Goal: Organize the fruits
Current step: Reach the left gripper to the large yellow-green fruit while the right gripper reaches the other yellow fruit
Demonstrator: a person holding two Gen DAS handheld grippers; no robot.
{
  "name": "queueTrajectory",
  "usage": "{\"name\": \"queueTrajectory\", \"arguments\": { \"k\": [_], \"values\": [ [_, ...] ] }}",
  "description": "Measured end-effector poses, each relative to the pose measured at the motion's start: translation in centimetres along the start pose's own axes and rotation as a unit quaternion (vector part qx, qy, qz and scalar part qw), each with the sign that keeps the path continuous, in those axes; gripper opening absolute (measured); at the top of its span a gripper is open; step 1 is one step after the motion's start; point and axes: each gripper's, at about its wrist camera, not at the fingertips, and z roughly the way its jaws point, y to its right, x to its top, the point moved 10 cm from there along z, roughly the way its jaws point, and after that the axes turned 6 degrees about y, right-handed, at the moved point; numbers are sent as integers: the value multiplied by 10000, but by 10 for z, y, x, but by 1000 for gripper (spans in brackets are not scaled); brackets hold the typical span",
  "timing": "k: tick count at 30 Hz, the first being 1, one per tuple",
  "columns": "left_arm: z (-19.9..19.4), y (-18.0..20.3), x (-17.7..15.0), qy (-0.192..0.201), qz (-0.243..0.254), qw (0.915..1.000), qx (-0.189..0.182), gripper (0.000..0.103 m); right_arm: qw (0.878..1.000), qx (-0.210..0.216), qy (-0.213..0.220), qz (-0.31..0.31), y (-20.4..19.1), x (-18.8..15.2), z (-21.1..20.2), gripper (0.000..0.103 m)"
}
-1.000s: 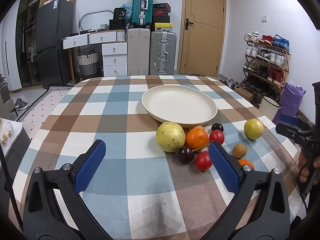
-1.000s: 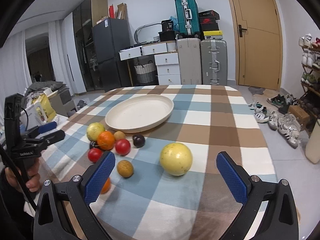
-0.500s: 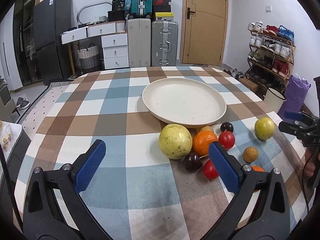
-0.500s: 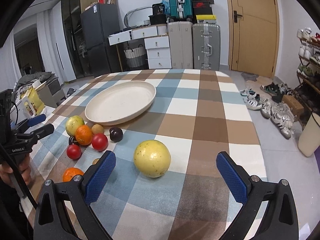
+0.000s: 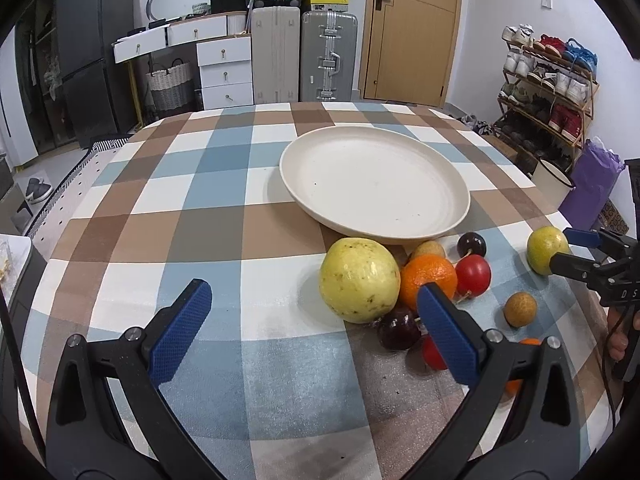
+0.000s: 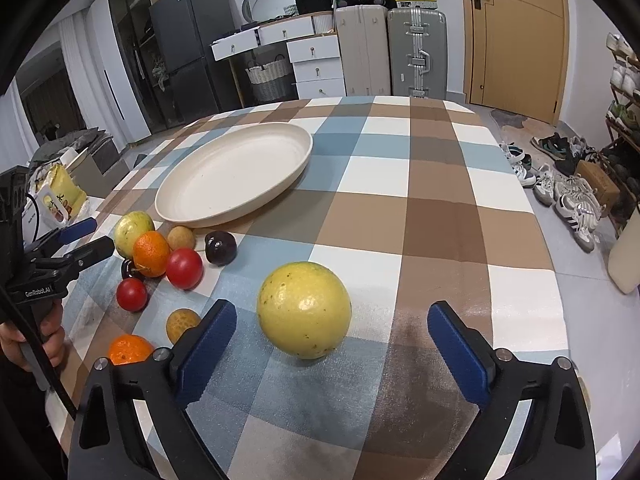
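Observation:
A cream plate [image 5: 374,188] lies empty on the checked tablecloth; it also shows in the right wrist view [image 6: 236,174]. In front of it lies a cluster: a large yellow-green fruit [image 5: 359,280], an orange [image 5: 427,280], red fruits [image 5: 473,276] and dark plums [image 5: 398,328]. My left gripper [image 5: 314,330] is open and empty, just short of the large fruit. A separate round yellow fruit [image 6: 304,310] lies alone; my right gripper [image 6: 332,354] is open, its jaws standing either side just short of it. That fruit shows in the left wrist view [image 5: 546,250].
A small tan fruit [image 6: 182,324] and a second orange [image 6: 130,350] lie near the table's front edge. Suitcases [image 5: 328,56], drawers and a door stand behind the table. A shoe rack [image 5: 548,88] and shoes on the floor lie to the right.
Both grippers have moved forward and lower toward the fruits. The yellow fruit now sits much closer between the right jaws. No fruit has moved.

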Motion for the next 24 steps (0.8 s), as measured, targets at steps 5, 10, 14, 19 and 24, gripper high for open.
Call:
{"name": "queueTrajectory", "arguments": {
  "k": [5,10,14,19,24],
  "values": [
    [13,-1,-1,-148,-128,9998,-78,102,9999,31,-102,49,1,-2,7,90],
    [22,0,-1,-268,-185,9993,-176,102,9997,81,-206,86,1,-6,13,83],
    [28,0,-2,-377,-286,9985,-289,98,9996,121,-252,97,0,-8,15,78],
    [33,0,-4,-464,-478,9965,-506,86,9995,181,-250,83,-3,-8,16,70],
    [35,4,-4,-537,-669,9930,-818,71,9994,216,-271,1,-9,-8,16,57]
  ]
}}
